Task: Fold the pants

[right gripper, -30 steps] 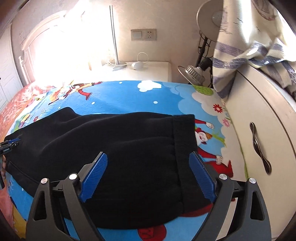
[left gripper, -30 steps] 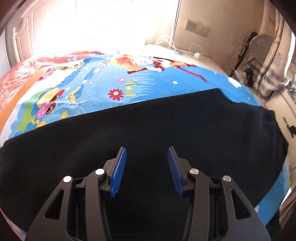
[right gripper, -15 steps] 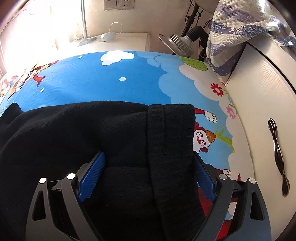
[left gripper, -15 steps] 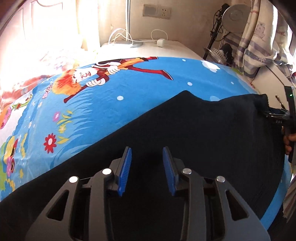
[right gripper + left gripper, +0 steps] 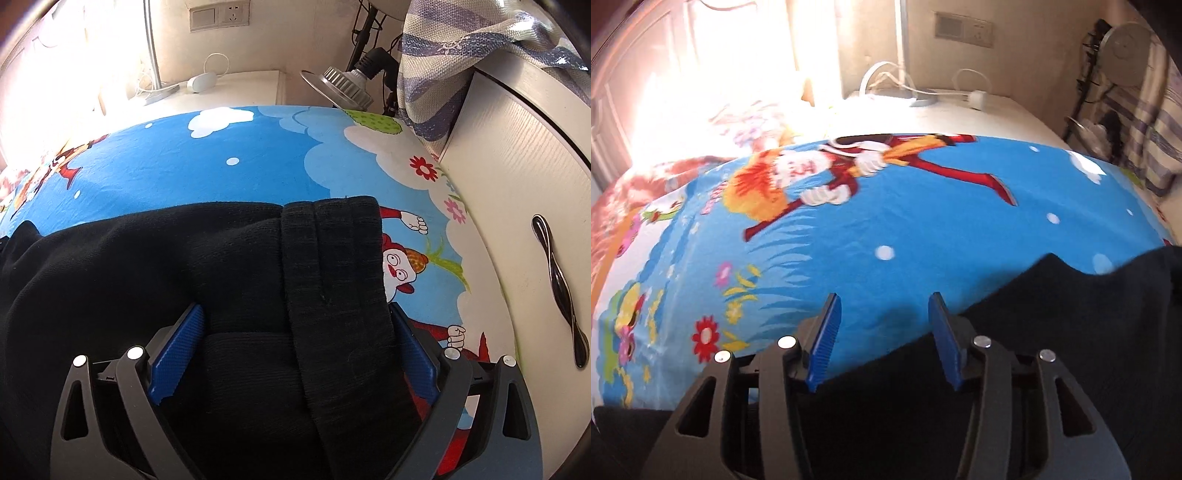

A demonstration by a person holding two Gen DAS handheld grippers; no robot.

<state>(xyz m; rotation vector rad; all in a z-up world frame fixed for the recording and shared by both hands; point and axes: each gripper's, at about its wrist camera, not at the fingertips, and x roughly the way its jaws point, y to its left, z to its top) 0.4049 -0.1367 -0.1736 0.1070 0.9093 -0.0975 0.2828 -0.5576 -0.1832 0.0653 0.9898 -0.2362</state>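
While the right gripper (image 5: 293, 347) at the bottom of its frame has its blue pads squeezing the bunched waistband of the black pants (image 5: 155, 266), the left gripper (image 5: 884, 334) is opening over their edge, nothing pinched, cartoon bedsheet (image 5: 923, 236) spreading behind.

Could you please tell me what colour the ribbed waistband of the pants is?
Black, like the rest of the knit pants; the ribbed waistband shows best in the right wrist view.
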